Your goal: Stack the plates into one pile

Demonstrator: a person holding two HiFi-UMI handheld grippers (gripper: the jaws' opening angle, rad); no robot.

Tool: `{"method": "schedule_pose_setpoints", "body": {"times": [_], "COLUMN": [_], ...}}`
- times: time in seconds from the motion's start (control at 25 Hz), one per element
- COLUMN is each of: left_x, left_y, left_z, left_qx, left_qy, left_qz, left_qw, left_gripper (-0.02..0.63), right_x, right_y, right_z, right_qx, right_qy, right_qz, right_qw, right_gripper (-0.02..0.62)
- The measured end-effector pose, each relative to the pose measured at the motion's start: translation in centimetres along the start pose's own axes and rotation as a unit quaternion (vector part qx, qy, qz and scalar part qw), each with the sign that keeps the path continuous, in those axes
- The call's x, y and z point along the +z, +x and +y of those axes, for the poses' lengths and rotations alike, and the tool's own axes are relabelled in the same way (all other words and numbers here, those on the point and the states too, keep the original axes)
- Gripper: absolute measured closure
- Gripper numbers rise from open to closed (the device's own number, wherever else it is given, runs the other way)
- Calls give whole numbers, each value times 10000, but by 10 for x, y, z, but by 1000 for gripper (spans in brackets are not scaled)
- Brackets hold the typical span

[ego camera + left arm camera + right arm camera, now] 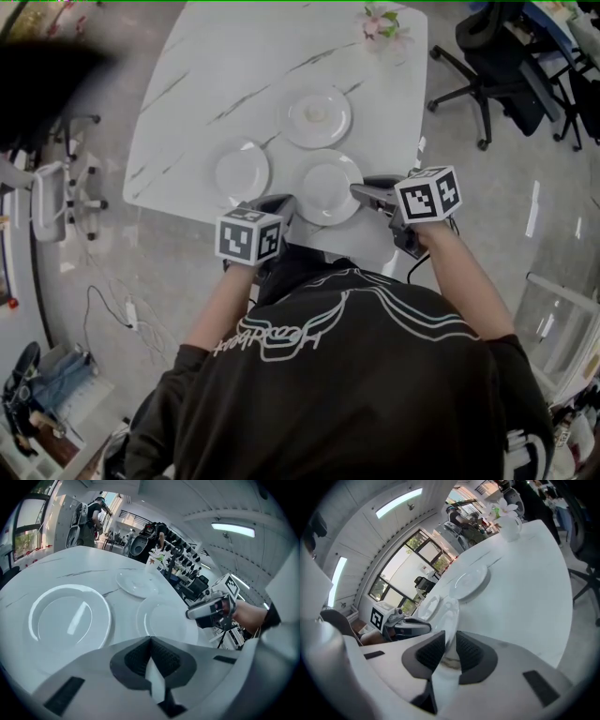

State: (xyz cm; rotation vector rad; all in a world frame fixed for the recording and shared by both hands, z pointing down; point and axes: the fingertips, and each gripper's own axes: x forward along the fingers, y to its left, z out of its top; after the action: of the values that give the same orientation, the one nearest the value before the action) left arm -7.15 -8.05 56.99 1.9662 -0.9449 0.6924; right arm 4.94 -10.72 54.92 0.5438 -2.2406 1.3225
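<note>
Right gripper view alone shows jaws pinching plate (448,615).

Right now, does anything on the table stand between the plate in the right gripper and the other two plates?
Nothing visible. The right gripper clamps the near plate by its rim; only bare table separates it from the left plate and far plate.

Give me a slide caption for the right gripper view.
Right gripper clamps the near plate's rim; two more plates lie beyond on the marble table.
</note>
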Motion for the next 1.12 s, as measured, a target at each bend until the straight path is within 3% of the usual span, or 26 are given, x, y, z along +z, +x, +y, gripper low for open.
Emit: {"method": "schedule_pose_setpoints", "body": {"times": [0.4, 0.76, 0.96, 1.12], "left_x": [-1, 19, 38, 50], "left_y": [-2, -31, -55, -68], "left_z": [-1, 12, 32, 42], "left_qx": [-138, -36, 245, 383], "left_qy": [-97, -312, -493, -510], "left_qz": [-69, -522, -914, -1016], "left_qw": [9998, 9981, 9943, 9928], "left_gripper": [583, 581, 583, 582], "right_x": [14, 32, 64, 93], "right_y": [-2, -12, -19, -24], "right_z": [4, 2, 7, -3], "right_qx": [617, 810, 1077, 929], "right_qy": [1138, 1400, 1409, 1561], "right_qz": [-438, -829, -1276, -1629], "right_qw": [9906, 9834, 9758, 9698], "right_gripper": [558, 560, 560, 560]}}
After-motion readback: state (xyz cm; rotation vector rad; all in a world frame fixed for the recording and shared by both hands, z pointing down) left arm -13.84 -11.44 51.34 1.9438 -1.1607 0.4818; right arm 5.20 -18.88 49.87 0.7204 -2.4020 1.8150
